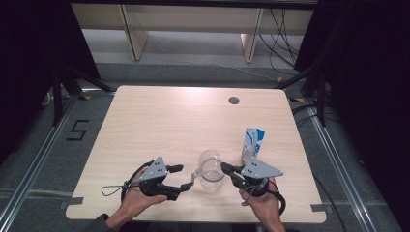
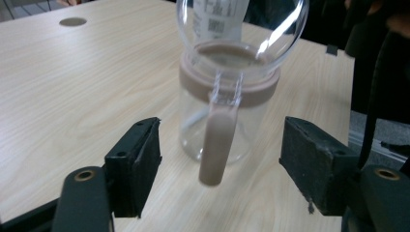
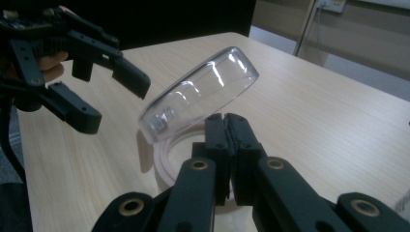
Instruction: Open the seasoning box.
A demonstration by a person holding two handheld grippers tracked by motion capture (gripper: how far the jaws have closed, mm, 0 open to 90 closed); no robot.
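**High view: clear jug at lower centre, between your two grippers**

High view puts the transparent jug [image 1: 211,170] in the lower middle of the frame, standing on the pale wood-grain table [image 1: 159,121], whose corners are rounded and whose top carries a round cable hole [image 1: 234,100] near the far edge. A blue-and-white carton [image 1: 253,143] stands upright just beside the jug, up and to its right.

Your left gripper [image 1: 182,177] sits lower left of the jug with its black jaws spread apart; nothing is pressed between them. In the left gripper view the jug's beige handle [image 2: 217,145] hangs in the gap between the two rough, blocky pads [image 2: 140,164], clear of both. The jug's body is smooth clear plastic, round-walled, with a matte beige collar [image 2: 229,84] around the neck.

Your right gripper [image 1: 227,168] lies lower right of the jug, its jaws pressed together at the rim. In the right gripper view the domed clear lid [image 3: 200,99] stands tilted open just above those closed tips; whether they pinch part of the lid or rim you cannot tell.

Room to move: the table's far half is bare wood, and the near edge runs close below both hands. Dark curtains flank the frame left and right.
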